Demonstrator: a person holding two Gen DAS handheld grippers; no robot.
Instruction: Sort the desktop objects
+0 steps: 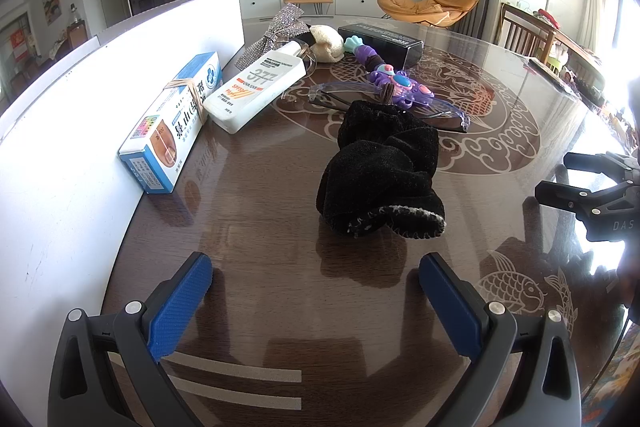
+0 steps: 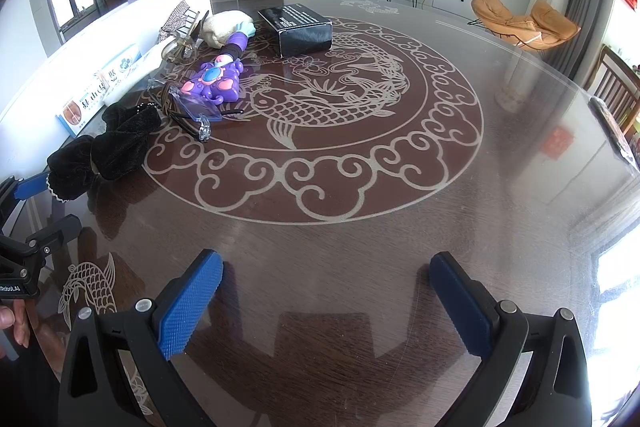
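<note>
The left gripper (image 1: 316, 281) hovered low over the glass-topped table (image 1: 260, 227), its blue pads (image 1: 182, 303) spread wide with nothing between them. The black velvet scrunchie (image 1: 384, 171) lay just ahead of that gap, apart from both pads.

Taking the scrunchie as the landmark: behind it, touching its far edge, lay the clear-framed glasses (image 1: 452, 117), and on them rested the purple toy (image 1: 402, 87) with its teal hand-shaped tip pointing away. Farther back stood the black box (image 1: 380, 41), with a cream knitted item (image 1: 326, 43) beside it. To the scrunchie's left lay the white sunscreen bottle (image 1: 260, 87), and beyond that the blue-and-white carton (image 1: 176, 119) with a rubber band around it, resting against the white board (image 1: 80, 99). A sparkly silver bow (image 1: 276, 29) sat at the far end of the bottle, near the board.

The right gripper (image 2: 326, 299) hung to the right of the scrunchie (image 2: 108, 147), well apart from it, over bare table (image 2: 400, 259). Its blue pads (image 2: 190, 303) were also spread, gripping nothing. From that side, the toy (image 2: 214, 85), glasses (image 2: 200, 111) and black box (image 2: 300, 29) sat beyond the scrunchie along the fish medallion (image 2: 316, 99) etched in the table top. A brown hair claw (image 2: 182, 43) lay by the cream item (image 2: 222, 27).
</note>
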